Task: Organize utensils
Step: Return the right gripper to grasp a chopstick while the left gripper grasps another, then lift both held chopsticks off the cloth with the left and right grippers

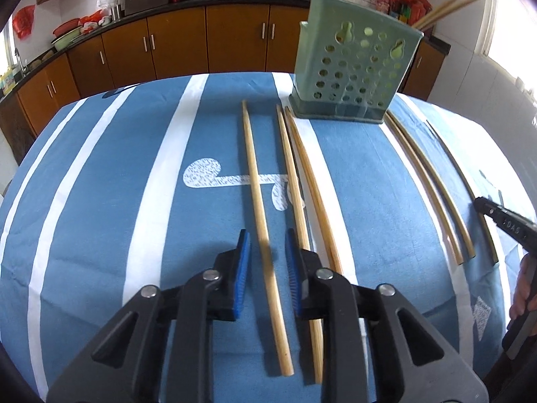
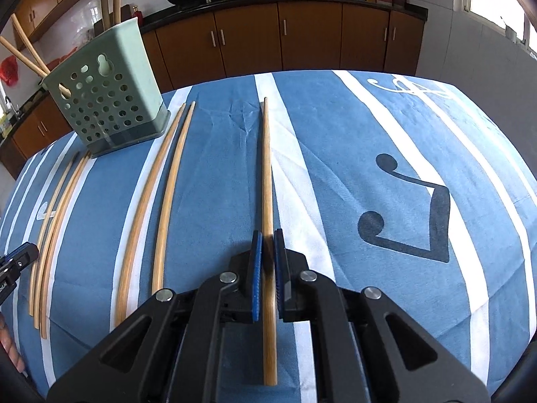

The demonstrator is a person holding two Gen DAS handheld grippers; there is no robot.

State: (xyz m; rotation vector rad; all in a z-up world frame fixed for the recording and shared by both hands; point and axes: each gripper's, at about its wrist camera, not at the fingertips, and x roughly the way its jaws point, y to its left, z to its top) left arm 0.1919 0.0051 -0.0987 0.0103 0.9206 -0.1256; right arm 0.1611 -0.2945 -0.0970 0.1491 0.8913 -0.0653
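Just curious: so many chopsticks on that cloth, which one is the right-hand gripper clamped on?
The lone chopstick right of all the others, on the white stripe; the right gripper is shut on it.

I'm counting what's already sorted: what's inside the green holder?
Chopstick ends stick out above the green holder: two lean sideways, two stand upright. Their lower parts show only partly through the wall's holes; the bottom is hidden.

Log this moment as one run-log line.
task: organize utensils | left gripper: open around leftmost chopstick | right gripper: shut on rightmost chopstick | green holder: upright on table, some chopsticks inside
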